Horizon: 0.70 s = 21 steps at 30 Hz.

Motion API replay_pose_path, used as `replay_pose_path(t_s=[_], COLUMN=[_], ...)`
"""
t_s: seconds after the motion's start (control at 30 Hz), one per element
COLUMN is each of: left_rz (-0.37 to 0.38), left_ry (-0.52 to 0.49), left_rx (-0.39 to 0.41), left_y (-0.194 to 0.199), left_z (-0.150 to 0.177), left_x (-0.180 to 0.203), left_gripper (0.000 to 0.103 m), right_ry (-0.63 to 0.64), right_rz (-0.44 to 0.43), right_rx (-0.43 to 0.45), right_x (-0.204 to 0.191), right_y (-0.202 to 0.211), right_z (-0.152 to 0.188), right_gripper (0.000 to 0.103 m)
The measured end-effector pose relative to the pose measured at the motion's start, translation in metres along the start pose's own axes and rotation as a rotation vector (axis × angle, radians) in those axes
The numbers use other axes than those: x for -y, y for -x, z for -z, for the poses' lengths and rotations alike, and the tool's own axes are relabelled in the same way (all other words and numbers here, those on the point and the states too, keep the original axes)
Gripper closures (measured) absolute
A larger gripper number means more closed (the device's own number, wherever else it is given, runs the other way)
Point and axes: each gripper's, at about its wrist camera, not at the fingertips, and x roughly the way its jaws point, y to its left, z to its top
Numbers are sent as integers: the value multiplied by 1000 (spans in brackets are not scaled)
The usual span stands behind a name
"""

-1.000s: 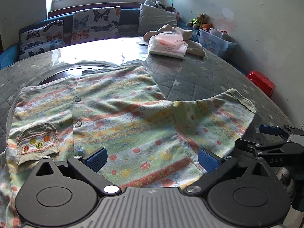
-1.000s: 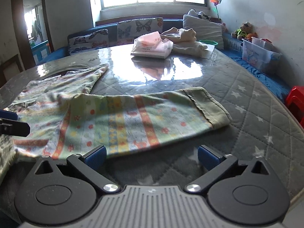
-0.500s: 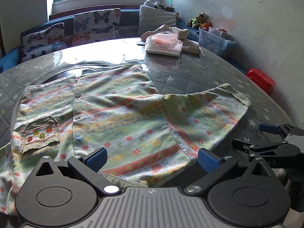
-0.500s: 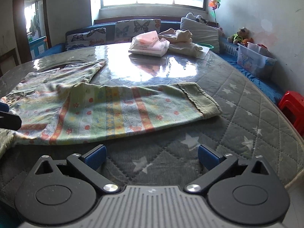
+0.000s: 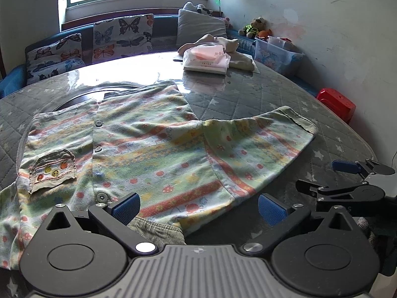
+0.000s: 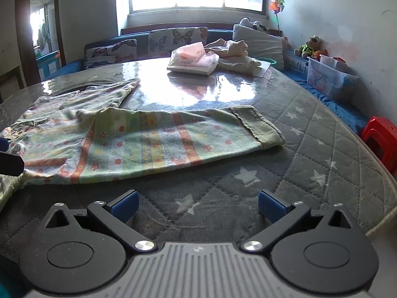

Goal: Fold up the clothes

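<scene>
Both hand-held grippers, left (image 5: 197, 204) and right (image 6: 197, 203), are held apart; the soft, limp shirt (image 5: 148, 149) is best pinched at its sleeve cuff (image 6: 258, 124) ahead.

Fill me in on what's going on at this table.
A person with a gripper in each hand is folding a striped child's shirt spread on the quilted table. Both the left gripper and the right gripper are open and hold nothing. One sleeve lies stretched out flat, not yet folded in.

Low wrist views, shared shirt (image 5: 158, 149)
</scene>
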Motion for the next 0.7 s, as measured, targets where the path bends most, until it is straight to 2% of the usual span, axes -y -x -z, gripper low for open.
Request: replay_pose_path(t_s=[0.33, 0.7], left_rz=[0, 11], left_ry=[9, 34], left_rx=[-26, -22], left_y=[-10, -21], left_z=[-7, -18], left_x=[-7, -18], left_gripper=[0, 0], right_ry=[-56, -224], right_rz=[34, 99], right_rx=[26, 15], right_x=[19, 67], right_y=[-7, -44], right_z=[-18, -52], right_gripper=[2, 29])
